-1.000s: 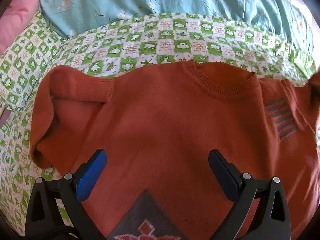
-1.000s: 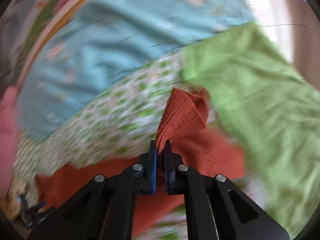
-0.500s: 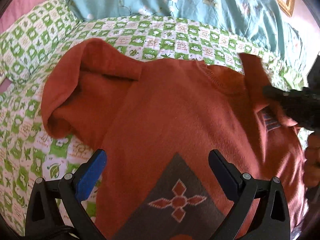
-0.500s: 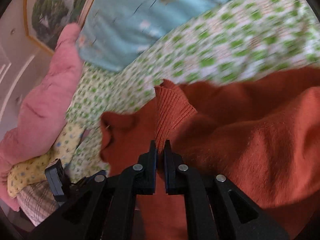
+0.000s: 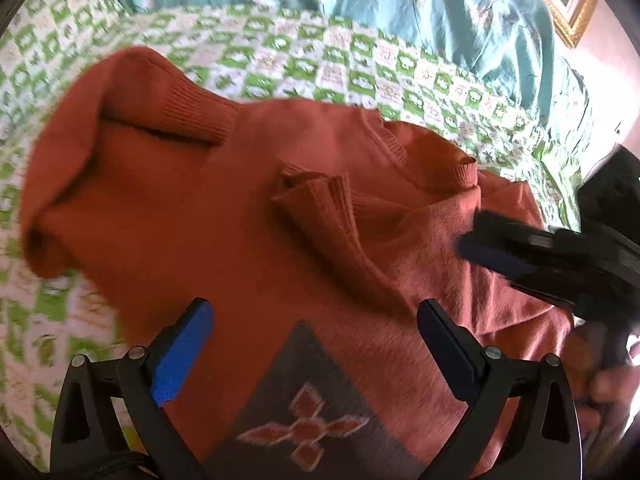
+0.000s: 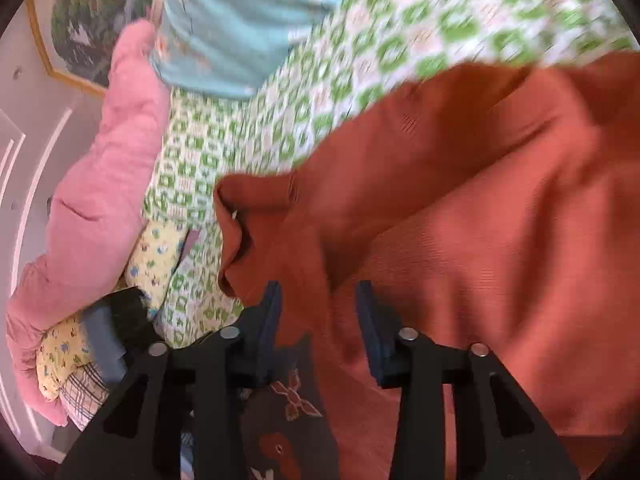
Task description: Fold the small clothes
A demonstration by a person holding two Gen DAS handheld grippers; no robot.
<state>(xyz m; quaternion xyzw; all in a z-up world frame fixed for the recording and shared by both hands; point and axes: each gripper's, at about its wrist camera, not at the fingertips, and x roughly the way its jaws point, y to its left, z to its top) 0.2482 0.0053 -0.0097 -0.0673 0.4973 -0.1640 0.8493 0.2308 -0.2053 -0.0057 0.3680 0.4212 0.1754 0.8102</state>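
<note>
An orange knit sweater (image 5: 248,216) lies spread, front up, on the green-and-white checked bedspread (image 5: 328,68), its neckline toward the turquoise floral quilt (image 5: 420,12) at the far edge of the bed. One sleeve is folded in over the chest, its ribbed cuff (image 5: 316,188) resting near the middle of the garment just below the collar; the other sleeve is bent back on itself at the bed's left side, its cuff lying on the shoulder. A dark grey diamond panel with an orange cross motif (image 5: 304,424) marks the sweater's front, at the near edge.

The left gripper (image 5: 316,340) hovers above the lower chest with jaws wide apart, grasping nothing. The right gripper (image 6: 318,312) has just been opening: its jaws stand parted, with a ridge of the folded sleeve's fabric running between them but no longer pinched. In the left wrist view it reaches in from the right edge over the folded sleeve.

A pink cushion (image 6: 104,184) and a yellow printed cloth (image 6: 156,256) lie at the bed's left side, and a gilt-framed picture (image 5: 560,4) hangs beyond the quilt.
</note>
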